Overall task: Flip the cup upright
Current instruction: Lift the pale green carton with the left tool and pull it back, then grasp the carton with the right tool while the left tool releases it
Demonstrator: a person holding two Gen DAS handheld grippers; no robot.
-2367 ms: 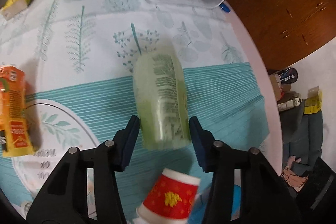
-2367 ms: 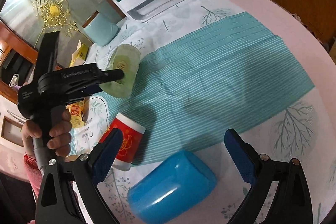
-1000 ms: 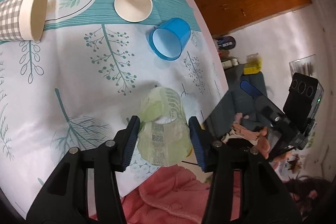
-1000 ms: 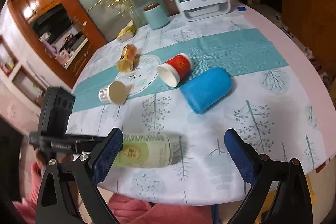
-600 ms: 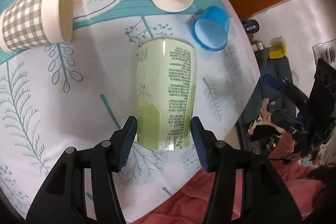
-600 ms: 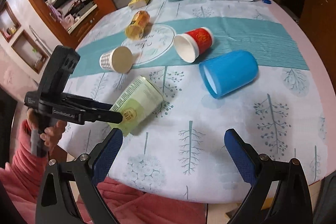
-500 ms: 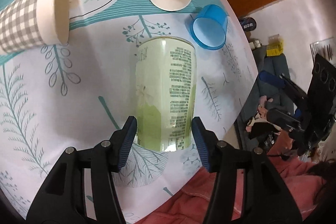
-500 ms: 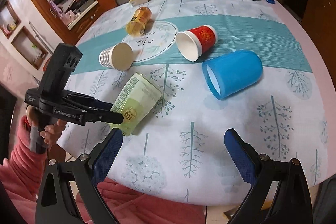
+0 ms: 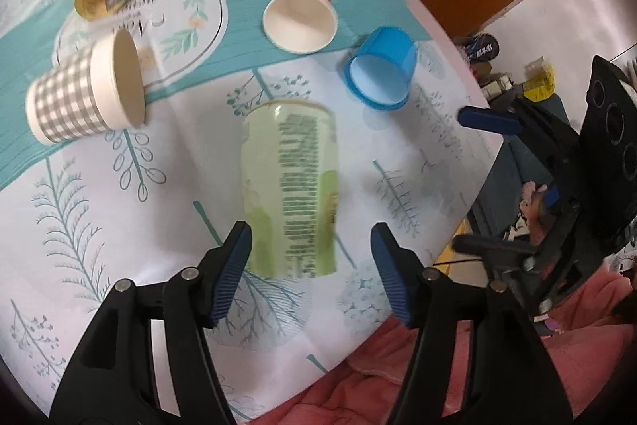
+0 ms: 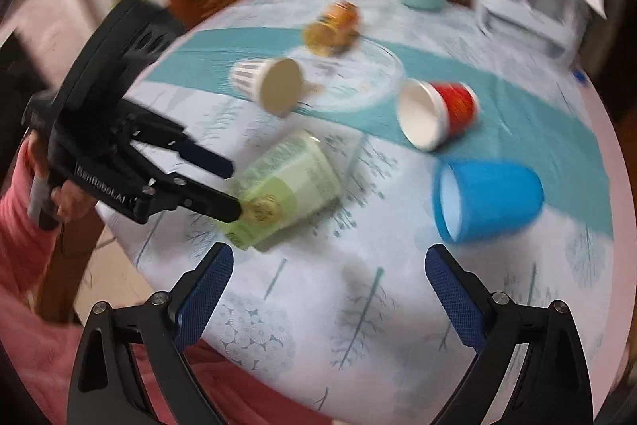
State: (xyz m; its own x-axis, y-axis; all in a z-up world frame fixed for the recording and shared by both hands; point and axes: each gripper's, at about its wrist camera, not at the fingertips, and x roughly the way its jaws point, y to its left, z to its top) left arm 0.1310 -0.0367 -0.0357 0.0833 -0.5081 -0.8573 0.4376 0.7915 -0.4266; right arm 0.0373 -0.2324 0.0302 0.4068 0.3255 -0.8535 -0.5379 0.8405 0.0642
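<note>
Lying tilted between the parted left gripper [image 9: 310, 265] jaws, the green cup [image 9: 290, 186] — light, crushable — is best gripped mid-wall; the right gripper [image 10: 328, 291] gapes empty.

Green cup [image 9: 290, 186] between spread left claw [image 9: 310, 273] pads, table [image 9: 99, 186]

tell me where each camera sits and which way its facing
Left wrist: rides the left tongs, looking down and forward across the table at the tilted green cup between its open blue pads; the right tongs show at right, over a pink sleeve.
Right wrist: rides the right tongs, looking across the table from its near edge; the left tongs and the gripping hand show at left.
Shared: green cup, blue cup, red paper cup, checked paper cup.
</note>
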